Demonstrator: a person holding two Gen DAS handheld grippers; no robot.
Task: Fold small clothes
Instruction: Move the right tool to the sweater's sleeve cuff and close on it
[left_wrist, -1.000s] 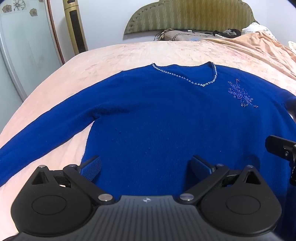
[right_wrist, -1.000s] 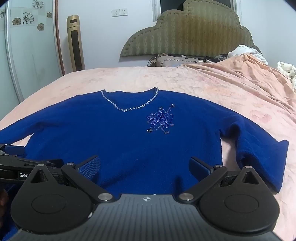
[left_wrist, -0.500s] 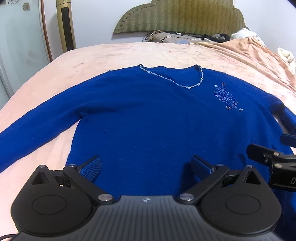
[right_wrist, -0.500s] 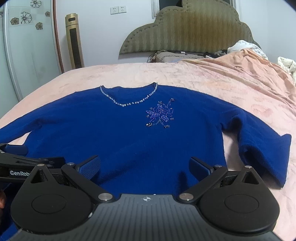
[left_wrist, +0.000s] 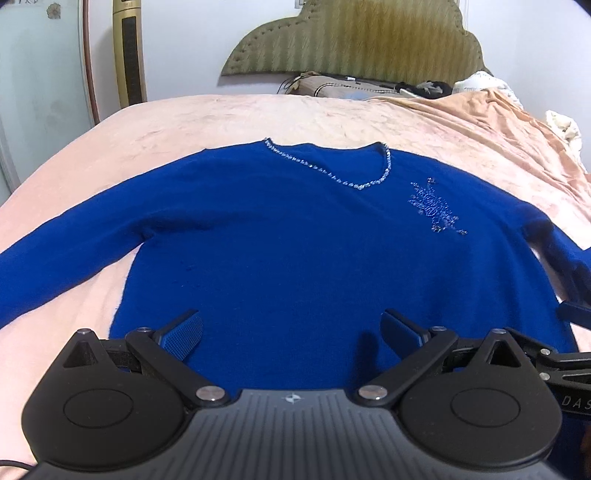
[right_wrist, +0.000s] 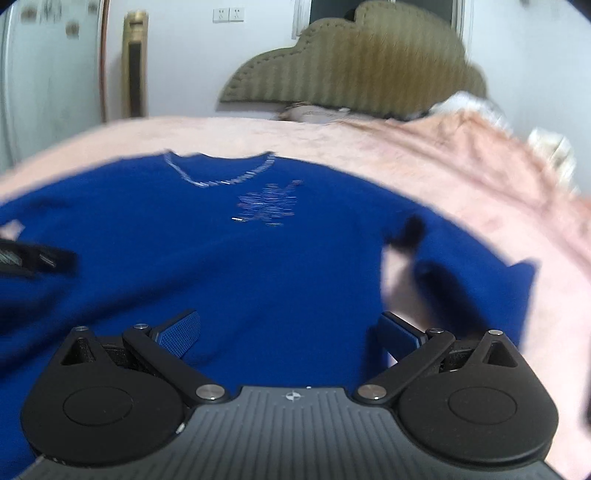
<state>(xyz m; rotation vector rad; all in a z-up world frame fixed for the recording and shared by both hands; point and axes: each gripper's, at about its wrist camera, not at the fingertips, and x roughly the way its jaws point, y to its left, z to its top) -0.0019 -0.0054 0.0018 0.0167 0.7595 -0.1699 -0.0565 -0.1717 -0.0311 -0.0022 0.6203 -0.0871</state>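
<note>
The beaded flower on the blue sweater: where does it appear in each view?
Left wrist view: the beaded flower is at upper right, right of the neckline.
Right wrist view: the flower is blurred, just left of centre, below the neckline.
Shared landmark: the beaded neckline of the blue sweater.

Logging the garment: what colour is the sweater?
Royal blue sweater, silver beaded neckline; clearest in left wrist view.

Pink bedspread runs wide across the bed, rumpled along the right side. An olive scalloped headboard stands against the white wall, a pillow just below it. Far left, a tall gold tower unit beside a frosted glass door.
</note>
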